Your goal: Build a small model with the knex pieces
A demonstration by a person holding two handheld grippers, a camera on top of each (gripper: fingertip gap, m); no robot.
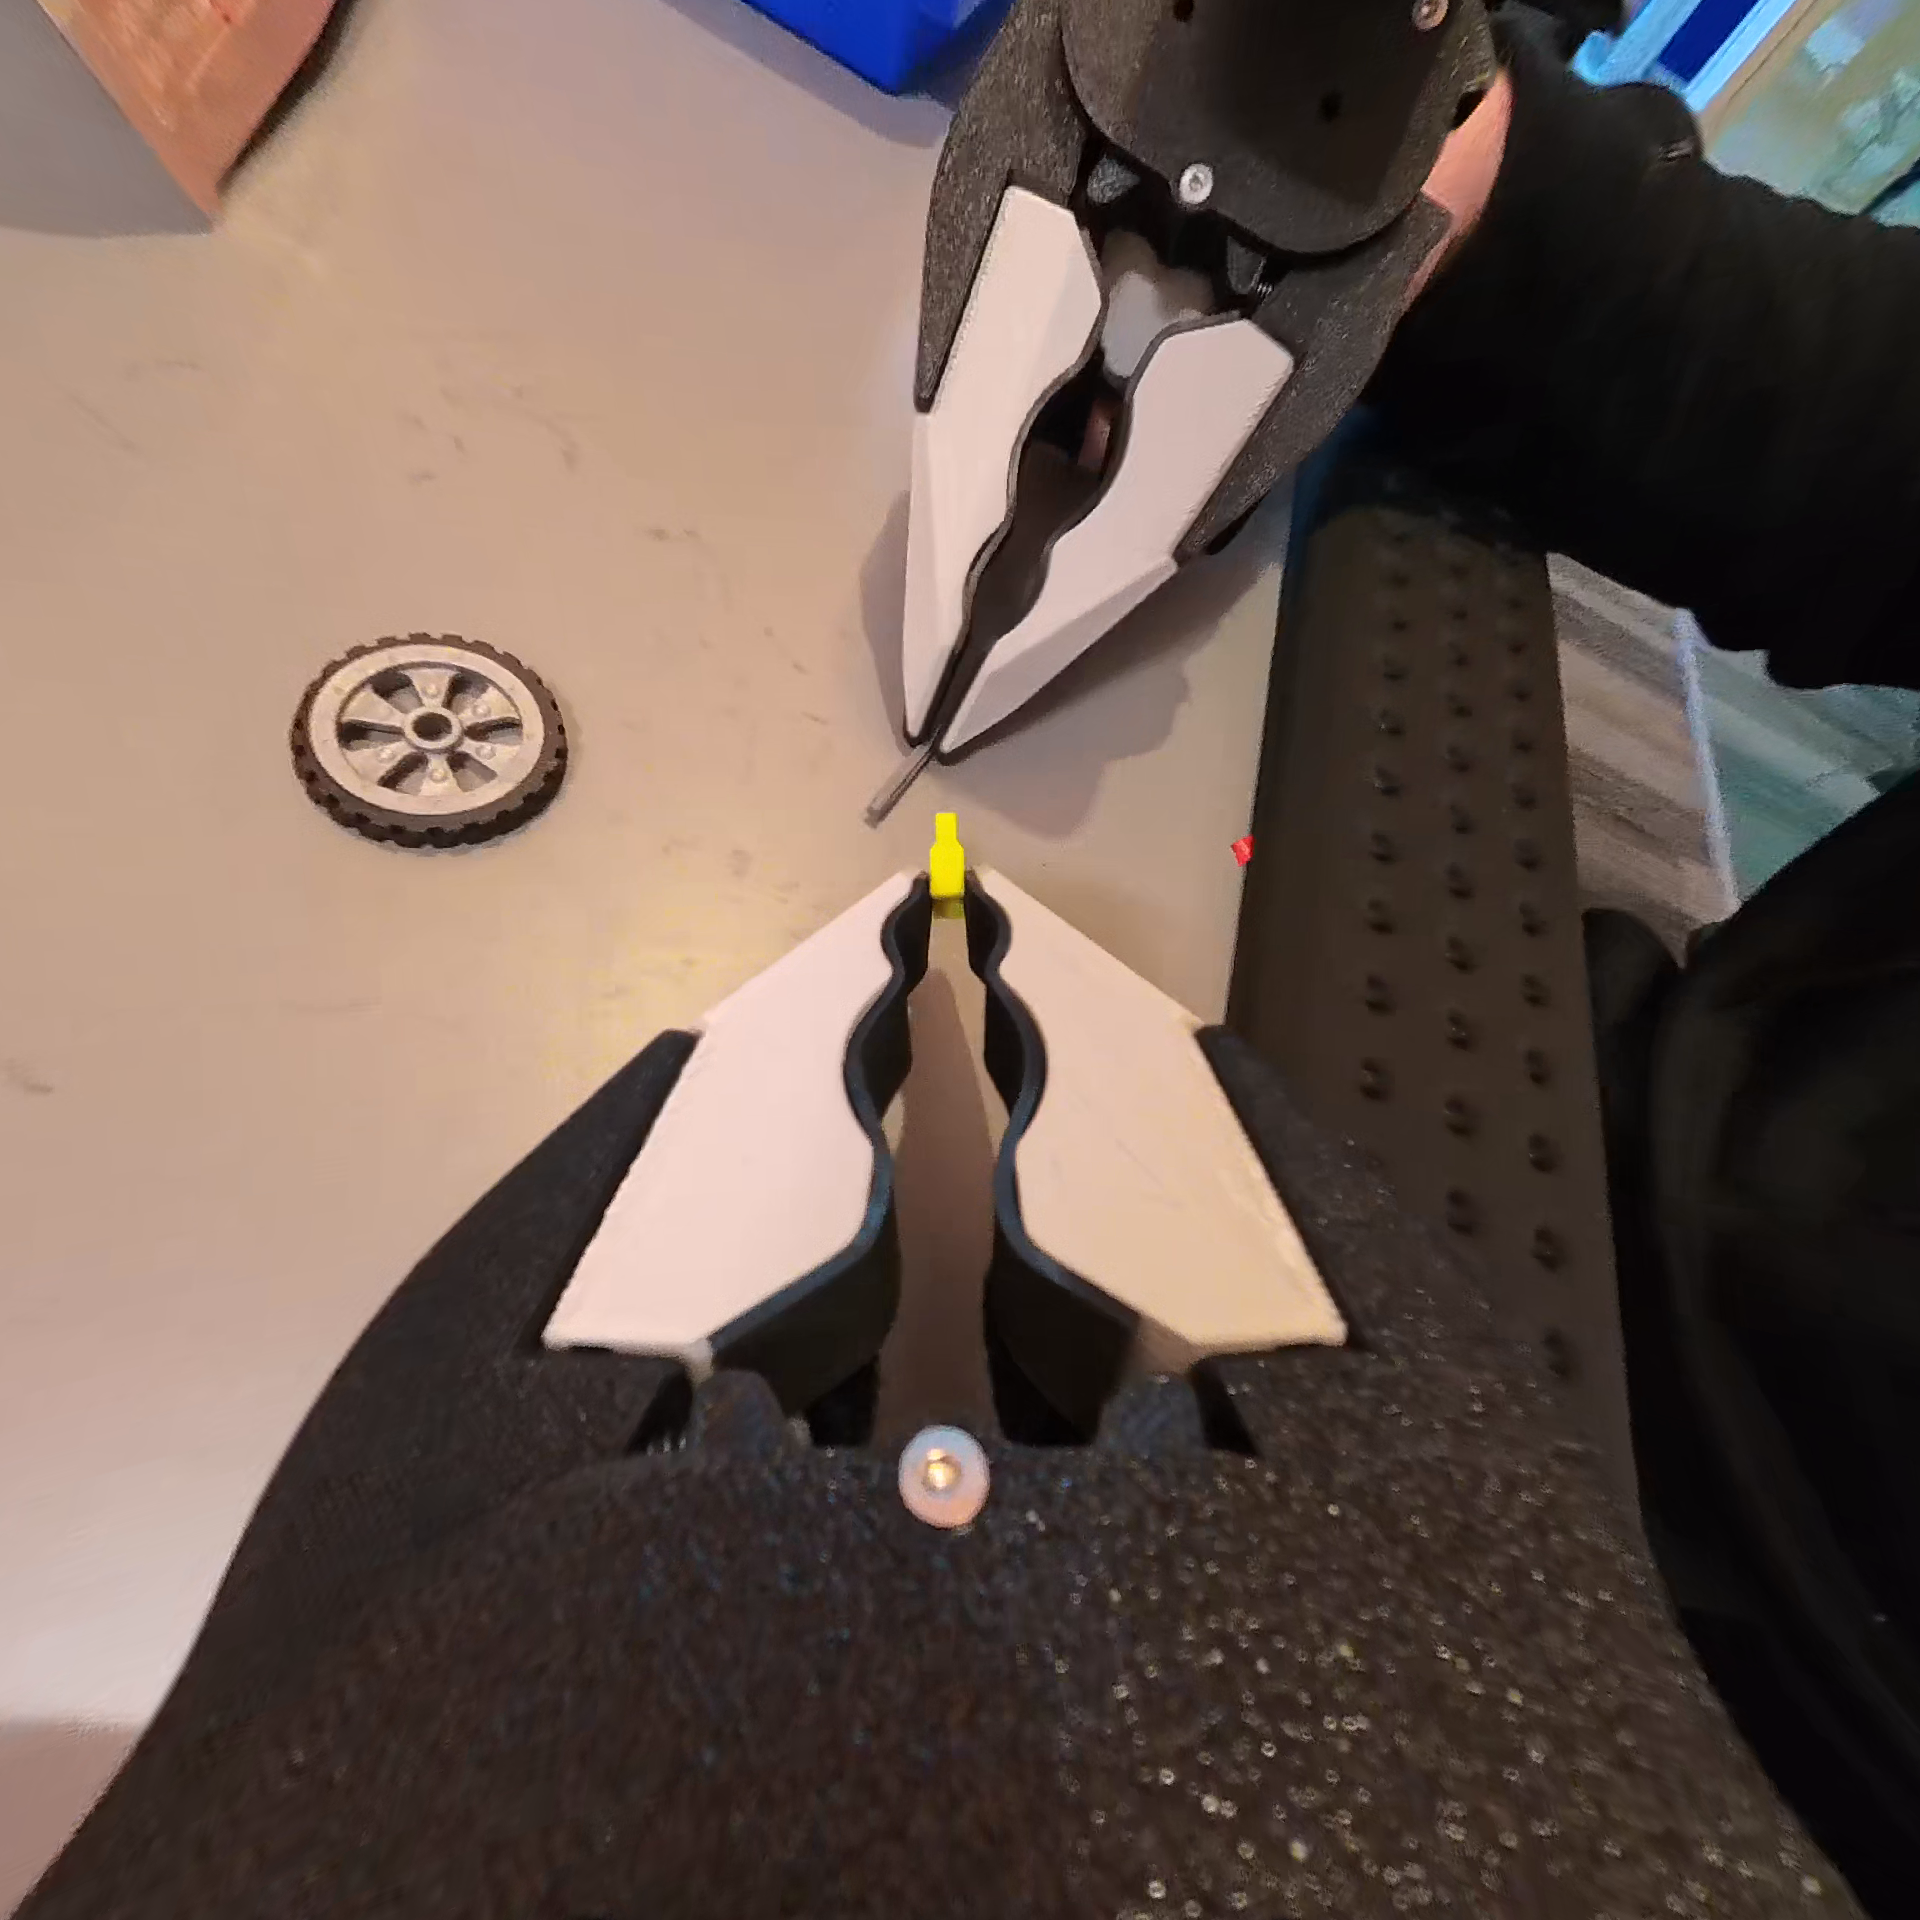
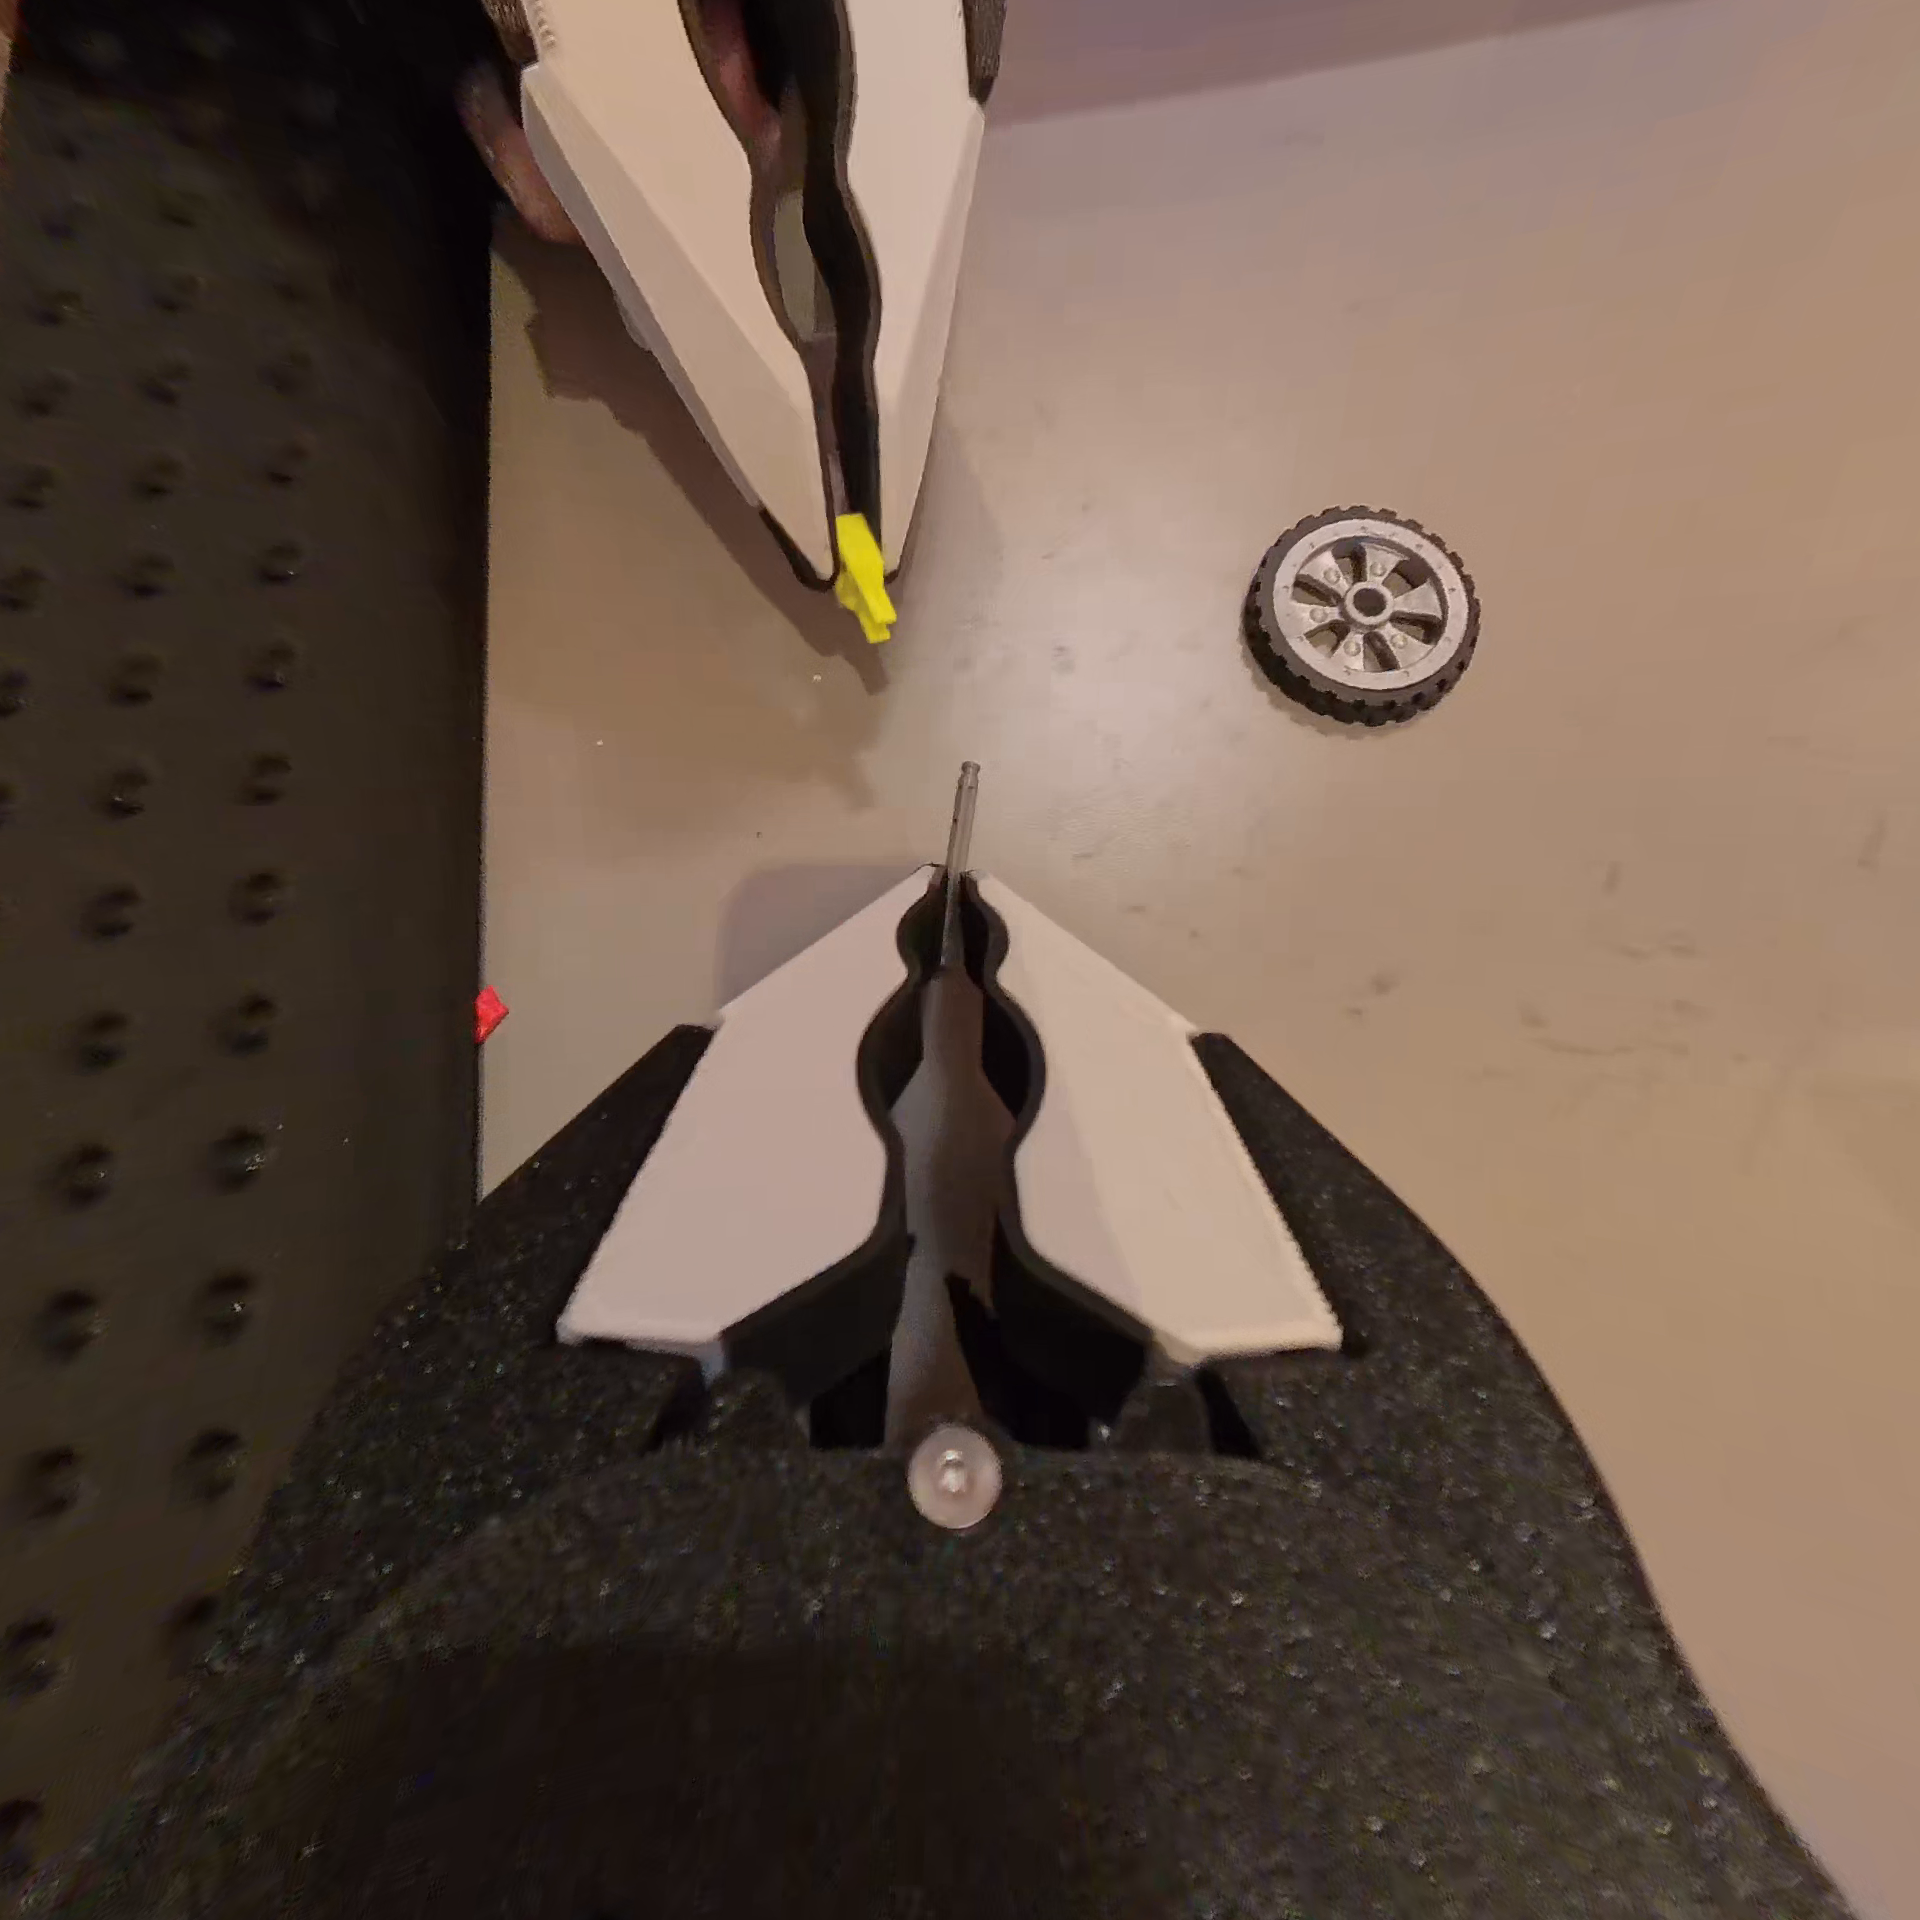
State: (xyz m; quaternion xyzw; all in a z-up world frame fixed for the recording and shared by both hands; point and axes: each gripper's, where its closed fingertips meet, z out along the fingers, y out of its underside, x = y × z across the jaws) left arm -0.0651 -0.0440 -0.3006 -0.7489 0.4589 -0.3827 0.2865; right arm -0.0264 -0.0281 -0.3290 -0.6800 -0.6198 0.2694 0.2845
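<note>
A grey table [image 1: 312, 436] carries a black perforated mat [image 1: 1423, 935] whose far end runs out of frame. A blue bin [image 1: 862, 31] and a brown block [image 1: 187, 94] are cut off at the table's top edge. A toy wheel [image 1: 429, 740] lies flat, well apart from both tools. The right gripper [image 2: 951, 883] is pinched tight on a thin metal pin [image 2: 963, 821], its rear end hidden between the fingers. The left gripper [image 1: 945, 883] is closed on a small yellow peg [image 1: 947, 857], tip protruding near the pin. A tiny red scrap [image 2: 488, 1013] touches the mat edge; its kind is unclear.
</note>
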